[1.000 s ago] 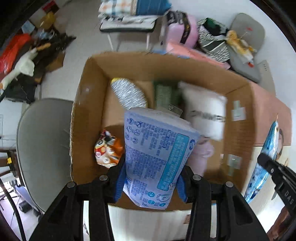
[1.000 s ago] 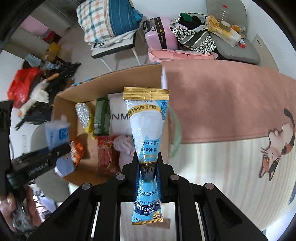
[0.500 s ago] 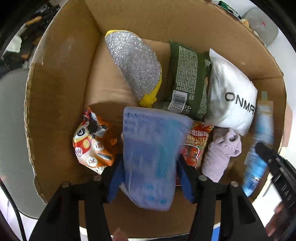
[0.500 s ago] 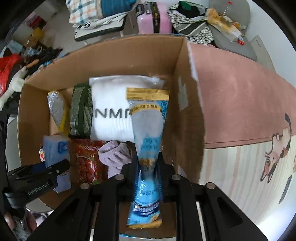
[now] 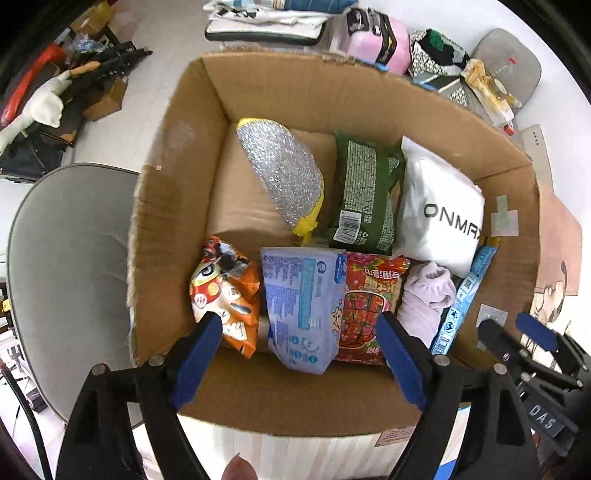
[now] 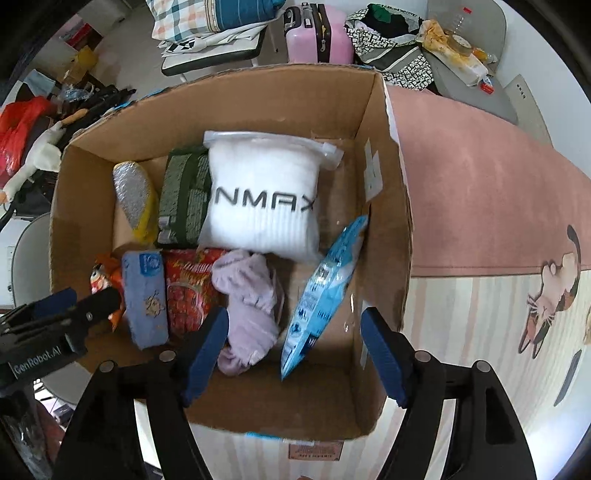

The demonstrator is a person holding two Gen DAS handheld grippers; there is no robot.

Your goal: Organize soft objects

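An open cardboard box [image 5: 177,192] [image 6: 388,229] holds several soft packs. A pale blue tissue pack [image 5: 303,306] [image 6: 144,295] lies at the box's near side, between an orange snack bag [image 5: 225,291] and a red noodle pack [image 5: 365,299]. A light blue slim pouch [image 6: 325,288] [image 5: 461,295] leans against the box's right wall beside a lilac cloth [image 6: 247,302]. My left gripper [image 5: 299,358] is open and empty above the near edge. My right gripper [image 6: 295,350] is open and empty above the pouch.
Further back in the box lie a silver bubble pouch [image 5: 284,170], a green pack [image 5: 365,195] and a white ONMAX bag [image 6: 266,199]. A grey chair [image 5: 66,266] stands left of the box, a pink rug [image 6: 480,192] to the right. Clutter, a pink suitcase [image 6: 317,33] lie behind.
Both grippers opened and pulled back up. The tissue pack dropped from the left gripper into the box. The blue pouch dropped from the right gripper against the right wall.
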